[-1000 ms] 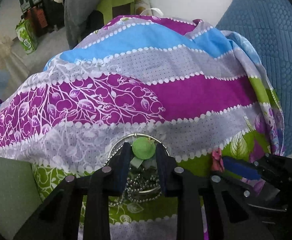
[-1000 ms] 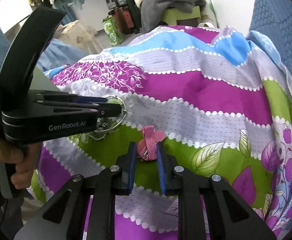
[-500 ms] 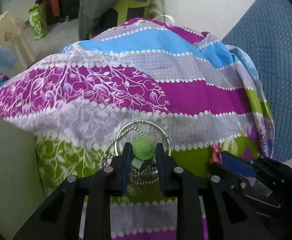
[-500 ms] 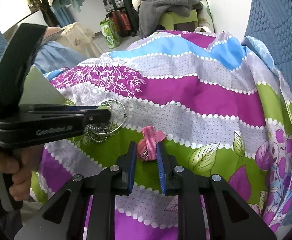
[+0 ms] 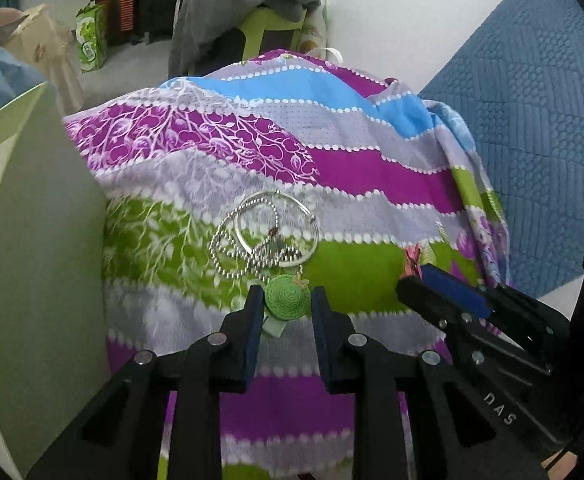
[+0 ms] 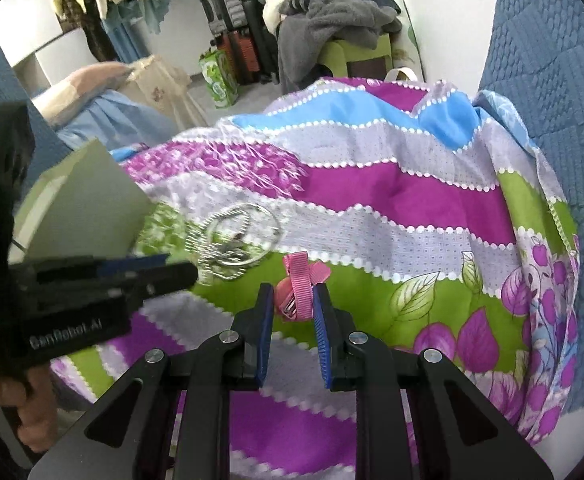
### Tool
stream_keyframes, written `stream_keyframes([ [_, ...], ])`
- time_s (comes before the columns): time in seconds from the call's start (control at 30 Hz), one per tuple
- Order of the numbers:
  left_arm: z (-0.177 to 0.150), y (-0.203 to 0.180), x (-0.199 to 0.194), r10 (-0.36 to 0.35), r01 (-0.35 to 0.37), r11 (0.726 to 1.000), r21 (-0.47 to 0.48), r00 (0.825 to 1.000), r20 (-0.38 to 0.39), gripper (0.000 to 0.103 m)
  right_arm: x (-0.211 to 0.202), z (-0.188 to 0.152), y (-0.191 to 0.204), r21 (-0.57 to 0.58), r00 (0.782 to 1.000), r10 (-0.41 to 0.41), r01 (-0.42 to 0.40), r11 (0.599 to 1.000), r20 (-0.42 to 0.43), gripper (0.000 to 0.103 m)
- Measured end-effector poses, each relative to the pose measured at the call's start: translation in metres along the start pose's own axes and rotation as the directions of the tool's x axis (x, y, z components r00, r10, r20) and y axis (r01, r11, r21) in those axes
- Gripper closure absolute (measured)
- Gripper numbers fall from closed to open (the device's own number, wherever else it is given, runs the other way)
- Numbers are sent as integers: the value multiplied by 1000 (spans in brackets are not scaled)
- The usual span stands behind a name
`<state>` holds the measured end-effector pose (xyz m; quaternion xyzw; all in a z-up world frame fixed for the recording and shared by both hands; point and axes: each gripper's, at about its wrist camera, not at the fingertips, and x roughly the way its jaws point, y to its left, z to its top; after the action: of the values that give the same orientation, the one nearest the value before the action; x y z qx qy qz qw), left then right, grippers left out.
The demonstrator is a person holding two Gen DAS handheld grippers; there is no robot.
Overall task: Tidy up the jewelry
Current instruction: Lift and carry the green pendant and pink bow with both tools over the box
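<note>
So far the sorting looks only partly begun: each claw carries one small piece, while a tangle of silver ball chain and wire hoop (image 5: 266,236) lies loose on the patterned cloth (image 5: 372,168), near the pale green box (image 5: 40,240) at the left. The left claw (image 5: 286,312) is clenched on a green hat-shaped clip (image 5: 287,295), its dark pads pressing the rim on both sides and the clip's pale tab hanging below. The right claw (image 6: 292,302) grips a pink ribbon hair clip (image 6: 300,290) in the same way, the bow sticking up above its blue pads. Neither piece appears to have reached a container yet, and I judge the chain and hoop are left to collect afterwards. Both claws point steeply down towards the cloth and sit side by side, the left one nearer the box; in the right wrist view a hand (image 6: 32,420) wraps the left tool's handle from below.
</note>
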<state>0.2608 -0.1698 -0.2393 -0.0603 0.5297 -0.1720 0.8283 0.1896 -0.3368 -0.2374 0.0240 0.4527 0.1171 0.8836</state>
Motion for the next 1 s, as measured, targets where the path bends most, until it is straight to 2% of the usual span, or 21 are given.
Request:
stream_keyframes([
  [0.17,-12,0,-24,-12,12,1000,-3,1000,22,80,-15,-4,18,35,1000,16,-16,999,3,86],
  [0.4,-11,7,-75,-43,44,999,-14,996,80,80,-45,2,40,11,999,-26,26,1000,22,86],
  [0.57,0,8,-118,-57,58,998,-4,988,144,80,-74,22,49,21,998,-17,16,1000,65,86],
  [0.67,7,10,-144,-60,60,998,5,982,178,80,-94,39,61,4,995,-52,52,999,83,86],
  [1.0,18,34,-206,-18,22,1000,-13,968,250,80,-128,77,108,-43,989,23,-17,999,148,86],
])
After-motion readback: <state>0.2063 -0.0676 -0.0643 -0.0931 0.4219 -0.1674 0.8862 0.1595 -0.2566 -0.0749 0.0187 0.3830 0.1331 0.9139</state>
